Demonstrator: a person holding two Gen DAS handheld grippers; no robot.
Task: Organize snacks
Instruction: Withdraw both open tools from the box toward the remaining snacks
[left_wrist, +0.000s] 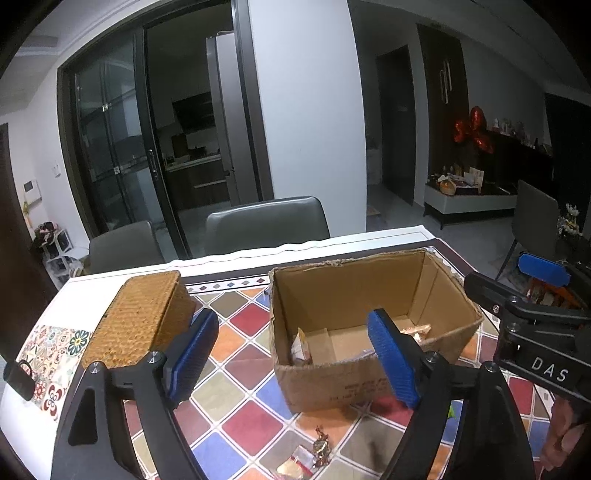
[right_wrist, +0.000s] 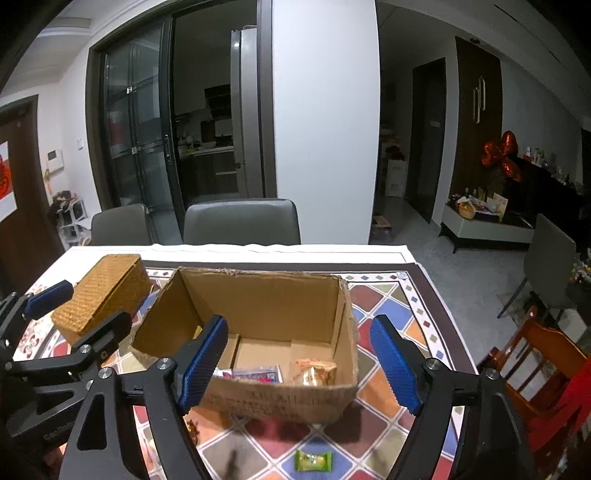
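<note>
Both tongs spread, empty: left gripper (left_wrist: 295, 363), right gripper (right_wrist: 308, 363). Green-wrapped candy (right_wrist: 313, 461) near table's front edge; open brown cardboard box (right_wrist: 258, 295) light. Risk: sloppy pinch flicks candy off edge, knocks box.

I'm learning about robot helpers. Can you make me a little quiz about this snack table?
1. True or false: the cardboard box already has snacks inside.
2. What color is the wrapped candy on the tablecloth in front of the box: A red, B green, C blue?
3. Is the woven basket left or right of the box in the right wrist view?

Key: 1 true. 2 B. 3 left.
</note>
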